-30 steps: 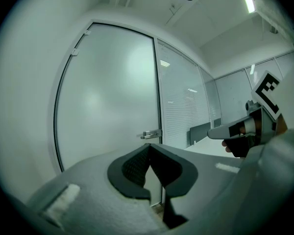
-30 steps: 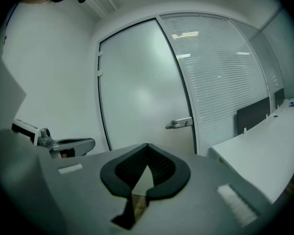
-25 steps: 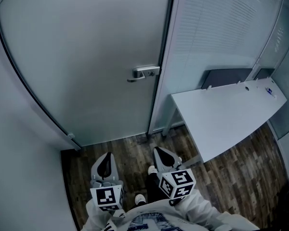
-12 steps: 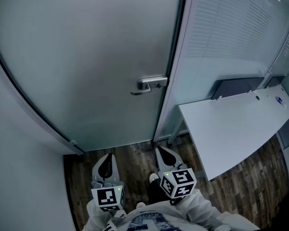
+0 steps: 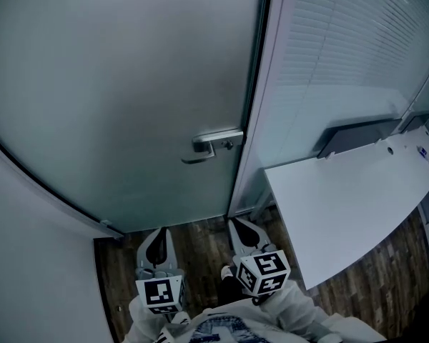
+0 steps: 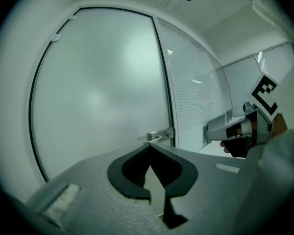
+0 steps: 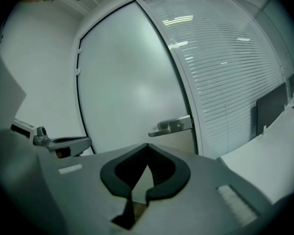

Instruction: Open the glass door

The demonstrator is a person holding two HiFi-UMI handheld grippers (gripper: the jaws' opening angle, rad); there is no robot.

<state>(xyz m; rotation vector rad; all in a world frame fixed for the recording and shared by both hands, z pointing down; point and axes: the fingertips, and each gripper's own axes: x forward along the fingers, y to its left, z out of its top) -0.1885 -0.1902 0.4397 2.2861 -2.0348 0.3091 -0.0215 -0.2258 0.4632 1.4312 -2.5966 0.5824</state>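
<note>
A frosted glass door [image 5: 129,84] stands closed ahead, with a metal lever handle [image 5: 213,144] at its right edge. The same handle [image 6: 159,135] appears just beyond my left jaws and the handle [image 7: 170,126] sits above my right jaws. My left gripper [image 5: 156,244] and right gripper [image 5: 244,233] are held low, side by side, some way short of the door. Both sets of jaws are shut with their tips touching and nothing between them. Neither touches the handle.
A white desk [image 5: 350,206] juts out on the right, close to my right gripper. Glass partition with blinds [image 5: 343,56] stands right of the door. A white wall [image 5: 28,263] closes the left side. The floor [image 5: 200,241] is dark wood.
The door and handle have grown larger and slid lower in the head view as I moved toward them. Both grippers kept their shut pose side by side.
</note>
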